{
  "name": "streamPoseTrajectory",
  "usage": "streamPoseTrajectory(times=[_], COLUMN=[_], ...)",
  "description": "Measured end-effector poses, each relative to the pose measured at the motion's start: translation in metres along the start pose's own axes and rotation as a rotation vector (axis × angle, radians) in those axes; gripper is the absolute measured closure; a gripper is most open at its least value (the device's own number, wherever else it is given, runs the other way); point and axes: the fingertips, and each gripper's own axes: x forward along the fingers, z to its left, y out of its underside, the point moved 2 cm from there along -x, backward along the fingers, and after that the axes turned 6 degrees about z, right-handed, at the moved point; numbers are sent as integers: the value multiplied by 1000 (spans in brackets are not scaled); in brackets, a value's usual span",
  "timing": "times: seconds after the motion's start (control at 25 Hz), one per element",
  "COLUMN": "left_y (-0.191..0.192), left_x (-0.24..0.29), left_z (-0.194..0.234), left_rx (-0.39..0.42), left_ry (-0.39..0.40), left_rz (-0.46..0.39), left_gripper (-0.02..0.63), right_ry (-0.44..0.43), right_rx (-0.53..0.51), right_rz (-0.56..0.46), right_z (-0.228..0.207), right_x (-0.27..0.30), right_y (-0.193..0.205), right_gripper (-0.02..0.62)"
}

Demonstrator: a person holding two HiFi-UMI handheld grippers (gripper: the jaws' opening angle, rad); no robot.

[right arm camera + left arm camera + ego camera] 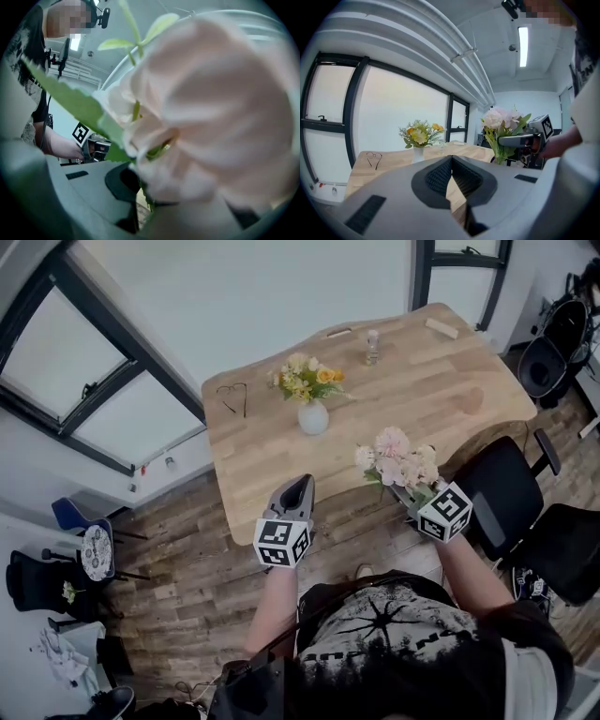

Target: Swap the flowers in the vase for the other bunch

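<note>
**Pink bunch in hand, yellow bunch still in the vase**

Seen from above, a person stands at the near edge of a pale wooden table [441, 390], with a gripper in each hand. A black office chair [506, 498] sits to the right of the table.

Near the middle of the table stands a small white vase [313, 416]. It holds the yellow bunch [305, 379] upright, the stems running straight up out of its neck.

The right gripper [408, 491] has its jaws nearly together, clamped on the green stems of the pink bunch [398, 460]. That bunch is carried upright over the table's near edge, to the right of the vase and apart from it. In the right gripper view the pink blooms fill most of the picture.

The left gripper [302, 482] has its jaws fully closed with nothing between them. It points at the vase, which lies straight ahead of it and a little beyond, as the left gripper view also shows. The empty left gripper looks the nearer, so it seems best placed to lift the yellow bunch out by its upright stems.

A pair of glasses [232, 395] lies to the left of the vase.
</note>
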Motion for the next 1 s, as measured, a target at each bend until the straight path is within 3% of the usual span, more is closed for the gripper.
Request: streamPoseTrajectory(times=[0.56, 1.0], left_y=[-5, -22], left_x=[19, 64], left_z=[29, 92], left_rx=[-29, -8], left_ry=[5, 67], left_rz=[-8, 2], left_gripper=[592, 592], right_ry=[-17, 90], right_rx=[13, 47], right_rz=[1, -2], right_z=[-6, -43], right_x=[31, 78], right_y=[6, -7], right_gripper=[560, 560])
